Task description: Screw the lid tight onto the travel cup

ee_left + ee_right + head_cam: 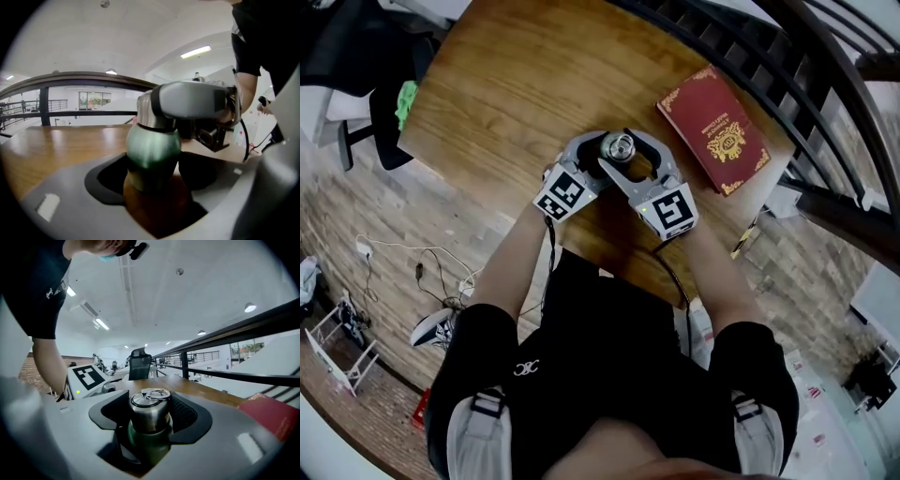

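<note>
The travel cup stands upright on the wooden table (516, 84), near its front edge, with a green body (153, 145) and a steel lid (150, 408) that carries a ring on top (617, 147). My left gripper (605, 157) comes in from the left. Its black pads press on the lower green body (147, 439), so it is shut on the cup. My right gripper (626, 155) reaches in higher up, and its pads (185, 413) lie against both sides of the steel lid. In the left gripper view the right gripper's grey jaw (192, 101) wraps the top of the cup.
A red book (714, 128) lies on the table to the right of the cup, near a dark railing (750, 56). An office chair (389, 122) stands off the table's left end. Cables (422, 272) lie on the floor at the left.
</note>
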